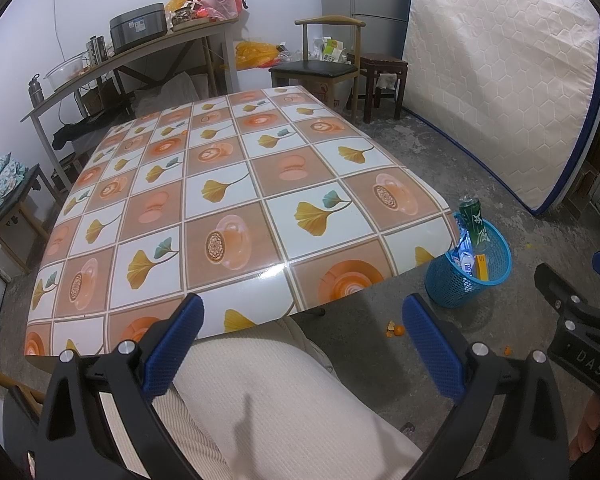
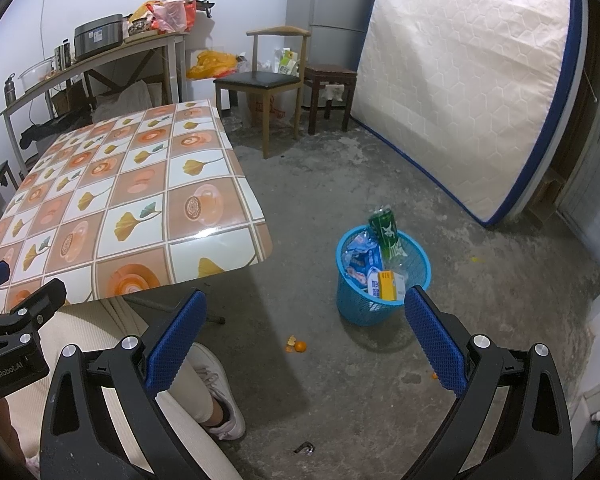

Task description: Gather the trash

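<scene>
On the concrete floor just off the table's point(image 2: 228, 184) near right corner stood a blue basket point(image 2: 380, 308), already stuffed with wrappers, a small yellow-and-white box and a green bottle point(image 2: 386, 234) poking up above its rim. Bits of orange peel point(image 2: 296, 345) lay on the floor between the basket and the person's white shoe point(image 2: 220, 384), with another orange scrap point(image 2: 435, 376) further right. The tabletop itself looked bare.

The risk, judged from this, was the full basket: the tall bottle stood loosely and a nudge at the rim could tip it out. The peel scraps were small and flat, so wide fingers might slide over them or scatter them.

Both tools hung low above the person's lap. The left gripper point(image 1: 304, 344) sat spread wide, holding nothing, aimed across the table's near edge. The right gripper point(image 2: 306, 336) was equally wide and unloaded, pointed at the floor toward the basket.
</scene>
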A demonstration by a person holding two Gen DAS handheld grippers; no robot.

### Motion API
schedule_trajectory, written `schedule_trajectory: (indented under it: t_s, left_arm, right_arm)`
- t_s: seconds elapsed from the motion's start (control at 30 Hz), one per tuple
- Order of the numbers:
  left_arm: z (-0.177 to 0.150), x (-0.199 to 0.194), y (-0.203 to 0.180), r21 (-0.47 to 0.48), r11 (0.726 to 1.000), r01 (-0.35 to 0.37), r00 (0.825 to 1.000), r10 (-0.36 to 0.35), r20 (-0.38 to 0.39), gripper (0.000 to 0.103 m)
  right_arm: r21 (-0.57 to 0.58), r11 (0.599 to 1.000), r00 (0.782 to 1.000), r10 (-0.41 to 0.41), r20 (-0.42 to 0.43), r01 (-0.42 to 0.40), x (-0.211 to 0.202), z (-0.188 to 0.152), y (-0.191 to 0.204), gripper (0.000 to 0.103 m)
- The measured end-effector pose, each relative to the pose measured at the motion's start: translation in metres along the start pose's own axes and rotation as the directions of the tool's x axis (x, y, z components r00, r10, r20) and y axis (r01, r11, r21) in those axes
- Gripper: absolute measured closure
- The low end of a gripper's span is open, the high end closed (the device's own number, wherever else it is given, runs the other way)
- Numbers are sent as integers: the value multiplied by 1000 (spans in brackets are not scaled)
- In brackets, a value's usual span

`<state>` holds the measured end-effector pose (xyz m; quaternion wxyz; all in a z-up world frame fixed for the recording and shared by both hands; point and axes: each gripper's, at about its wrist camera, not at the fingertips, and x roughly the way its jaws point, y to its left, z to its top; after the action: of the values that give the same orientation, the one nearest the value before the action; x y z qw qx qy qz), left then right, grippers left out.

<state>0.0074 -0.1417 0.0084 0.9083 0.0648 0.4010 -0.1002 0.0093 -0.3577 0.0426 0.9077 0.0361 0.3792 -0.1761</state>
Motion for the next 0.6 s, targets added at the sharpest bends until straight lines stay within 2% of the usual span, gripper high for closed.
schedule_trajectory:
  t_s: [0.6]
  left_arm:
    - [-1, 0, 2, 3, 1000, 1, 1000, -1, -2, 6]
  right_arm:
    - [-1, 1000, 1000, 0, 0, 0, 0, 1, 1, 8]
